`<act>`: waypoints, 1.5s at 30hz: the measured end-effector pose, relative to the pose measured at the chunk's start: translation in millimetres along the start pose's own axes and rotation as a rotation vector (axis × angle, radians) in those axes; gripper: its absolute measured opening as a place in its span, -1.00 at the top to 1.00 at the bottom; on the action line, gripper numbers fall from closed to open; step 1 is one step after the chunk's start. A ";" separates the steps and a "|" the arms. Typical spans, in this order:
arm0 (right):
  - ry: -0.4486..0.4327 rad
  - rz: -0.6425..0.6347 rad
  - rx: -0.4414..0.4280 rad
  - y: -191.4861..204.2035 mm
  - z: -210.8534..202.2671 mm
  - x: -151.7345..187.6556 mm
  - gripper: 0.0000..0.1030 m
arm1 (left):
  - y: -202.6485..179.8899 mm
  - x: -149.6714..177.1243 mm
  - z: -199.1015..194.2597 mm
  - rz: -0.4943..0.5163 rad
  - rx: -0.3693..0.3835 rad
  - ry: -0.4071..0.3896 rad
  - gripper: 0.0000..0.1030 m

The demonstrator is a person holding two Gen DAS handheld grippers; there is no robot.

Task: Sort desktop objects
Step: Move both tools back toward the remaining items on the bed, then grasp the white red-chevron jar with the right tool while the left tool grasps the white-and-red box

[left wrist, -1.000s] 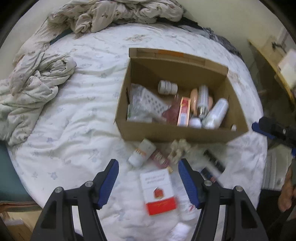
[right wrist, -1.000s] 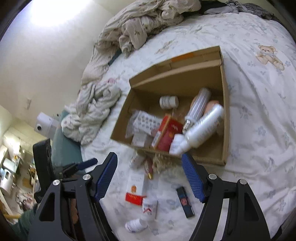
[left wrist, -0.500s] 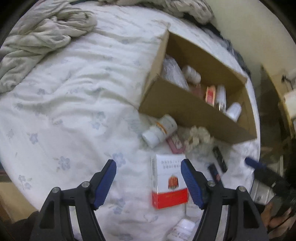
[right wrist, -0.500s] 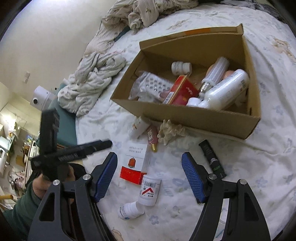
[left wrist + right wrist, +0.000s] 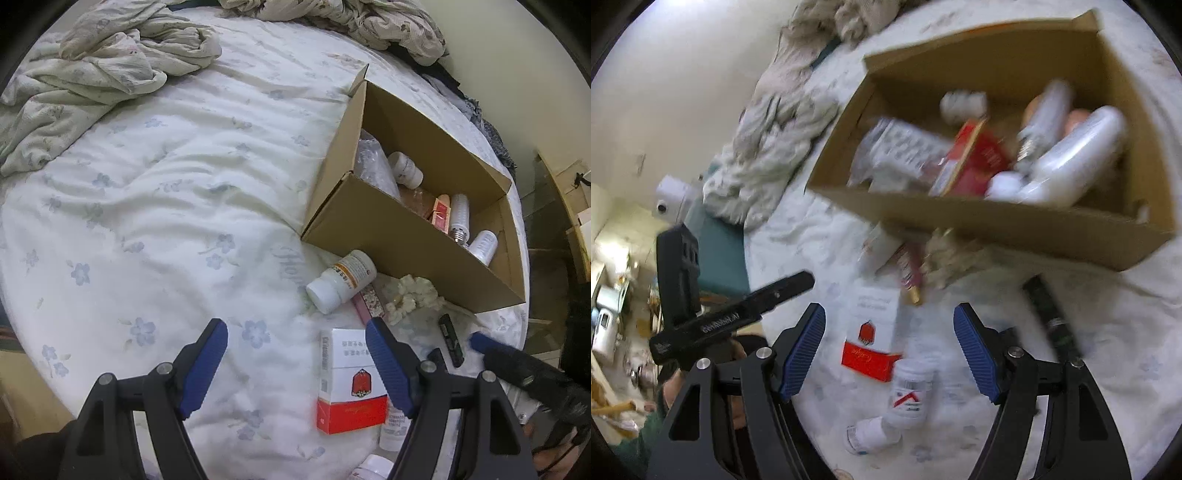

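A cardboard box [image 5: 402, 236] on the bed holds bottles, a red carton and a blister pack; it also shows in the right wrist view [image 5: 1015, 225]. In front of it lie a white pill bottle [image 5: 341, 280], a white-and-red carton [image 5: 349, 380], a cream scrunchie [image 5: 410, 297] and a black tube [image 5: 450, 339]. My left gripper [image 5: 297, 363] is open and empty, low over the sheet, its right finger beside the carton. My right gripper [image 5: 889, 352] is open and empty above the carton [image 5: 871, 332] and a white bottle [image 5: 910, 395].
Crumpled bedding [image 5: 92, 74] lies at the bed's far left. The white flowered sheet [image 5: 166, 206] spreads left of the box. A wooden shelf [image 5: 565, 206] stands beyond the bed's right edge. A white camera [image 5: 670, 195] sits off the bed in the right wrist view.
Both grippers have come down closer to the loose items in front of the box. The left view swung left and the box now sits at its right. Both stay open.
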State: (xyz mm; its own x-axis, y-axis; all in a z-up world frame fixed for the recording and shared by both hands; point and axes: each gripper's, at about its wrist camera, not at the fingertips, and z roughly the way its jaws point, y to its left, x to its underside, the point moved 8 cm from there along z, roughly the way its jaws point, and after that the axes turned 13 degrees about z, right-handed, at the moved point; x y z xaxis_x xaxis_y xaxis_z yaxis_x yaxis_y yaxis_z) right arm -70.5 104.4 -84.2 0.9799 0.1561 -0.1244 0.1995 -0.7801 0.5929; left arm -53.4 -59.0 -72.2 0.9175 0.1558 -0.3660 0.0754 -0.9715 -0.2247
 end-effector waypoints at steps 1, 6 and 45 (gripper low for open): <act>0.042 -0.027 0.042 0.2 10.2 6.5 -0.47 | 0.2 -0.7 0.0 0.000 0.004 0.001 -0.51; 0.190 -0.127 0.179 -2.8 45.3 39.9 -0.47 | -0.8 -1.0 4.1 0.013 0.012 0.019 -0.51; -0.119 -0.057 0.025 -11.4 -75.4 -5.5 0.23 | -81.9 34.6 87.9 0.312 -0.197 0.216 -0.13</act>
State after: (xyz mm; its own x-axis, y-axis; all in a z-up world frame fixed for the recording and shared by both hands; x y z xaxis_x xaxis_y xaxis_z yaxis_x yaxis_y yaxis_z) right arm -77.9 158.0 -30.3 0.9593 0.1283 -0.2517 0.2528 -0.7875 0.5621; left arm -62.2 41.6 -145.8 0.9673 -0.1718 -0.1869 -0.1650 -0.9850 0.0513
